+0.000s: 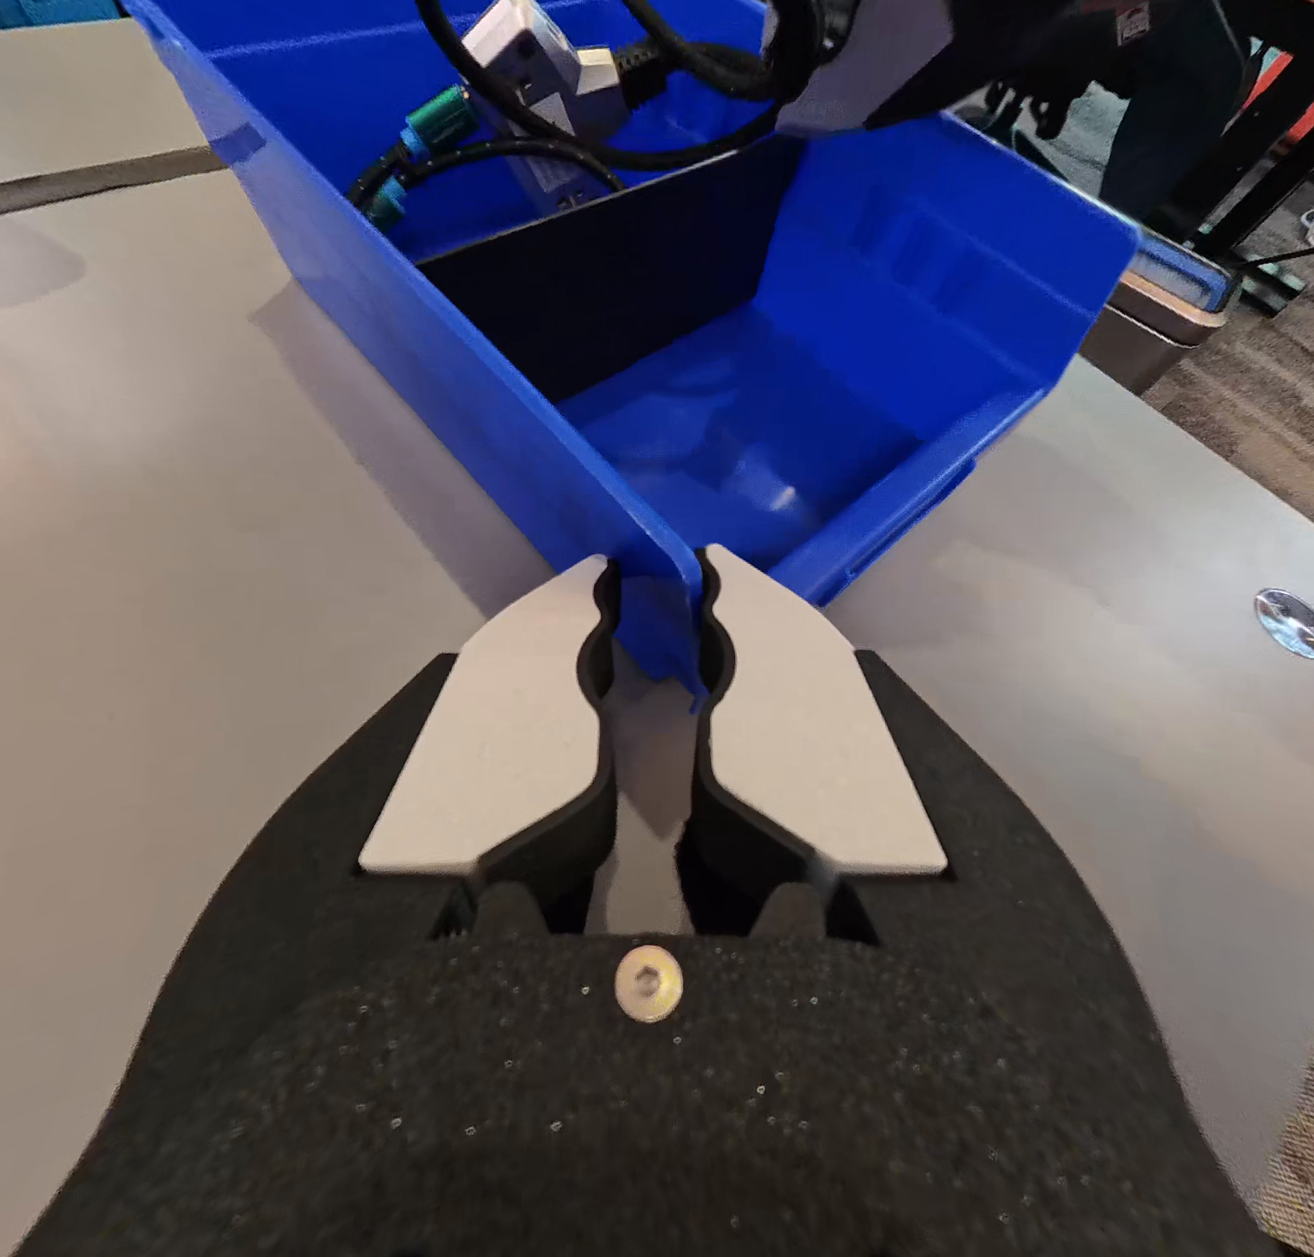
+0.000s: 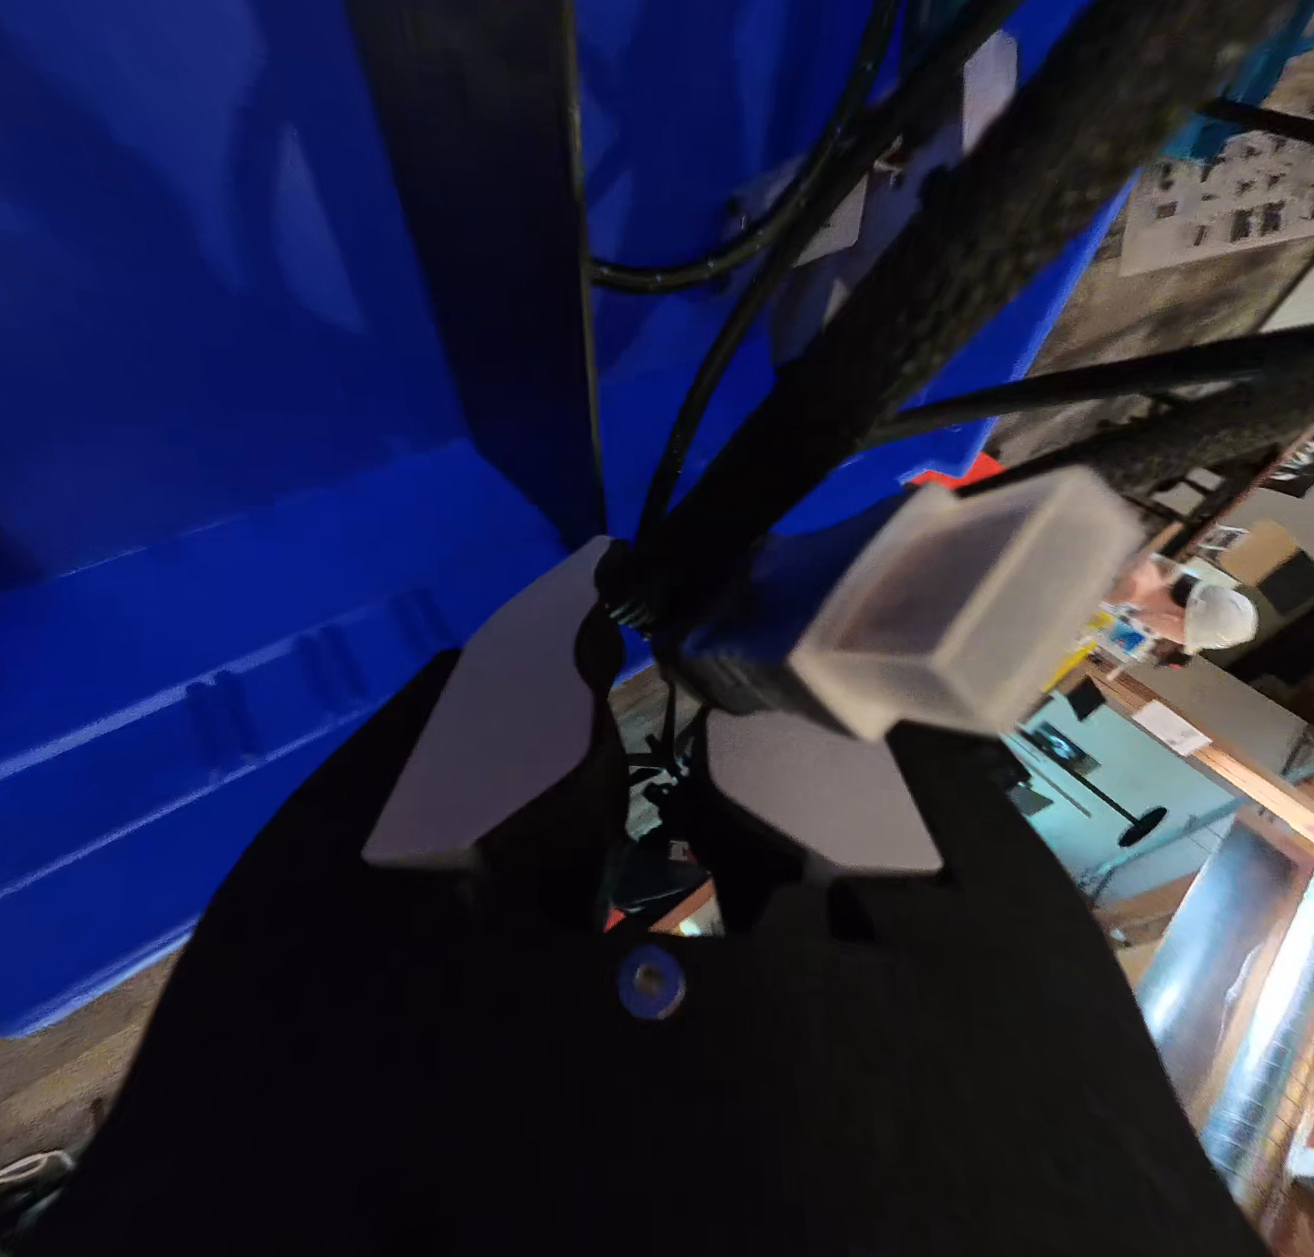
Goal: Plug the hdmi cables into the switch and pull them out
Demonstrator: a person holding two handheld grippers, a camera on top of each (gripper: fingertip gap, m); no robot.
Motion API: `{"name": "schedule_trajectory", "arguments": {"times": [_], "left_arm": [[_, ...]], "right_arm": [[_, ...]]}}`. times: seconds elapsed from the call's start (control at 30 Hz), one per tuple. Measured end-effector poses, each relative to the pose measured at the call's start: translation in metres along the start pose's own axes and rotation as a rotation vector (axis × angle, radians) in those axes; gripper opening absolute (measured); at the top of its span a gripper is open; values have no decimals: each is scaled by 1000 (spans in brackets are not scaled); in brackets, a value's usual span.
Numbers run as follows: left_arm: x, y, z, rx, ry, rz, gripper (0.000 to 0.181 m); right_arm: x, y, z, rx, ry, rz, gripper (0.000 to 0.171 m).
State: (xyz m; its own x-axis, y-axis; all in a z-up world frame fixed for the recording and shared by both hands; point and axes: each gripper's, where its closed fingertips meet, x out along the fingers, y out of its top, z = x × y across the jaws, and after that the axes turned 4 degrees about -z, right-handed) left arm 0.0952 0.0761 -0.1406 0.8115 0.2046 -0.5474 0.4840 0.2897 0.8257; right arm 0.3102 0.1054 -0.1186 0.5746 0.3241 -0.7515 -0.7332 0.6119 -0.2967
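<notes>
— Bin first: where does the blue bin point(image 1: 398, 341) sit?

— On the grey worktop point(image 1: 178, 512), with a dark divider point(image 1: 604, 299) splitting it into two compartments. The near one holds nothing I can make out.

— And the switch?

— The pale switch point(image 1: 526, 78) lies in the far compartment behind that divider, tilted, among black cables point(image 1: 498, 153) with green connectors point(image 1: 434, 121). One grey plug point(image 1: 597, 67) sits against its side — whether it is fully seated I cannot tell.

— What is the left hand-held gripper point(image 1: 658, 569) doing?

— It is at the bin's near corner, fingers point(image 1: 512, 711) drawn in on either side of the blue wall, pinching it.

— The right one?

— The right hand-held gripper point(image 2: 658, 583) hangs above the bin's far compartment, over the right-hand wall. Its fingers are closed on a black hdmi cable point(image 2: 718, 661) just behind the plug, and that plug wears a translucent cap point(image 2: 946, 604), blurred, lifted clear of the bin's rim. More black cable point(image 2: 995, 213) trails from there down into the bin.
</notes>
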Motion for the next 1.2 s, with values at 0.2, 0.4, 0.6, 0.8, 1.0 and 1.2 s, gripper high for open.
{"name": "schedule_trajectory", "arguments": {"times": [0.2, 0.4, 0.6, 0.8, 1.0, 1.2], "left_arm": [[-1, -1, -2, 15, -10, 9, 20], [-6, -3, -2, 3, -34, 14, 20], [-8, -3, -3, -88, -103, 40, 23], [-8, -3, -4, -81, -101, 38, 22], [-8, -3, -4, -80, -93, 39, 22], [-8, -3, -4, -92, -93, 45, 22]], "right_arm": [[-9, 0, 32, 365, 317, 175, 19], [5, -3, 73, 680, 401, 362, 24], [8, -6, 68, 860, 533, 498, 38], [3, -9, 53, 845, 471, 527, 52], [-5, -31, 46, 880, 403, 515, 58], [-25, -54, 41, 986, 387, 610, 58]]}}
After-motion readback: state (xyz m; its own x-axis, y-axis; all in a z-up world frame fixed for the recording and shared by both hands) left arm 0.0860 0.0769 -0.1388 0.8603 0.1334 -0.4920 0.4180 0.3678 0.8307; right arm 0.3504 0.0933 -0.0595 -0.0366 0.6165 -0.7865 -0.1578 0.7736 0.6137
